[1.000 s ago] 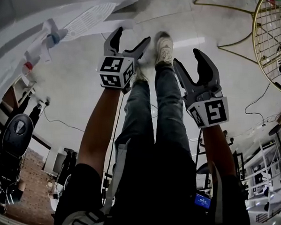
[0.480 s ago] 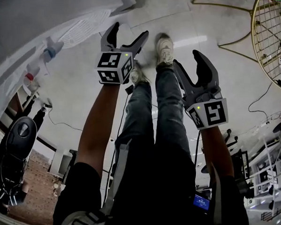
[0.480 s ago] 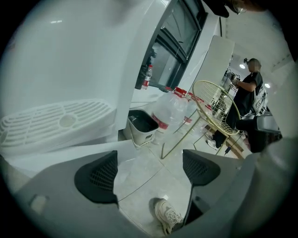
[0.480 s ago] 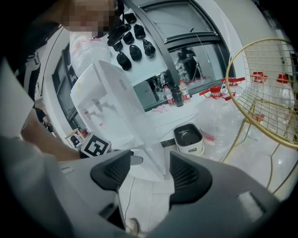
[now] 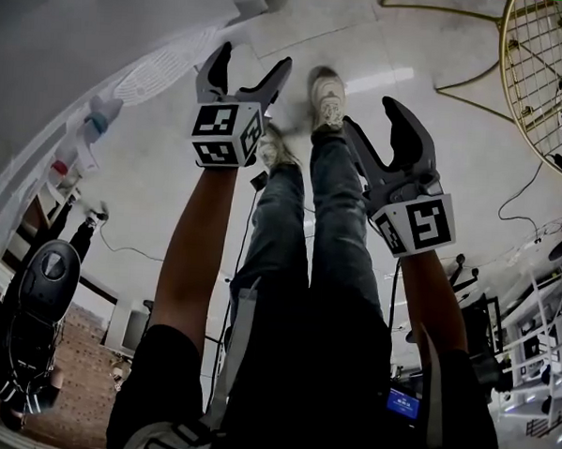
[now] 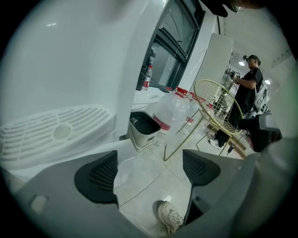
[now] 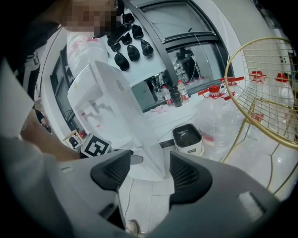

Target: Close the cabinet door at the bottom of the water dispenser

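- water dispenser [image 5: 45, 56]: its white body fills the far left of the head view. The taps and the slotted drip tray [image 5: 167, 61] face the person.
- cabinet door [image 5: 243, 18]: probably the white panel jutting out below the tray, at the top of the head view. It sits just beyond the left tool's tips. Can't tell how far ajar it is.
- left tool [image 5: 252, 62]: released, jaws apart, nothing between them. Its own view shows only floor tile and a shoe [image 6: 170, 217] past the pads. It is near the door, with no contact visible.
- right tool [image 5: 369, 116]: also released, jaws spread and empty. The dispenser's corner shows beyond the jaws, well apart from them.
- gold wire frame [image 5: 542, 82]: far right, out of the way.
- Step in hand: reaching for the door, push not yet made.
- Doing it well:
  - Use the left tool, since it is nearest.
  - Lower it below the drip tray.
  - Lay one jaw flat on the door's outer face, close to the free edge and away from the hinge.
  - Push steadily towards the cabinet until the door sits flush.
  - Don't pinch the panel edge or knock the tray.
  - Keep the right tool back.
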`<action>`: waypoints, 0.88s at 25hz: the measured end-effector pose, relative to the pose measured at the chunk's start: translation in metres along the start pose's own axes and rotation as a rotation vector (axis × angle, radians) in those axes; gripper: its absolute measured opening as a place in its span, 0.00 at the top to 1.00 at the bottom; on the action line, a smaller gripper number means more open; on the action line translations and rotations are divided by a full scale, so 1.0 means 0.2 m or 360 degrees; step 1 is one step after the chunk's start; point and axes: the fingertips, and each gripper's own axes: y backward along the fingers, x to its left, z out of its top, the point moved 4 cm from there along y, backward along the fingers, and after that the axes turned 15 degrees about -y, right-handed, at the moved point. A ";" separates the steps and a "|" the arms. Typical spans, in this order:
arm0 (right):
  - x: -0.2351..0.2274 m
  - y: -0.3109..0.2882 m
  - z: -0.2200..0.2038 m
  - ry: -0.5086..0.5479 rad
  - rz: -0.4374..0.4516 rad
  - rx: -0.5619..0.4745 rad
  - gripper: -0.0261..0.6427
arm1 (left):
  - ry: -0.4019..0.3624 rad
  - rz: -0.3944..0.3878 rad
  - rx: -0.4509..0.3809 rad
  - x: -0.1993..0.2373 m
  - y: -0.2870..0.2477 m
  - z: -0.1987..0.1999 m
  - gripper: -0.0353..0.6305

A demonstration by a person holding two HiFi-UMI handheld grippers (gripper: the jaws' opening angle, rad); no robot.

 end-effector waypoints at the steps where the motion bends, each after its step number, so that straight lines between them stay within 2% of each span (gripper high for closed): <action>1: 0.00 -0.01 0.00 -0.0001 0.0001 0.0004 0.57 | 0.0003 0.0000 -0.0001 0.00 -0.01 0.00 0.29; 9: -0.01 -0.04 0.02 0.0013 0.0002 0.0031 0.57 | -0.0024 0.0057 -0.0012 0.01 -0.02 0.02 0.28; 15: -0.02 -0.05 0.04 0.0034 0.0004 0.0036 0.57 | -0.0037 0.0016 -0.0081 -0.03 0.00 0.10 0.28; 22: 0.02 -0.08 0.02 0.0044 0.0026 0.0050 0.57 | -0.0001 -0.0006 -0.0040 -0.05 0.02 0.02 0.28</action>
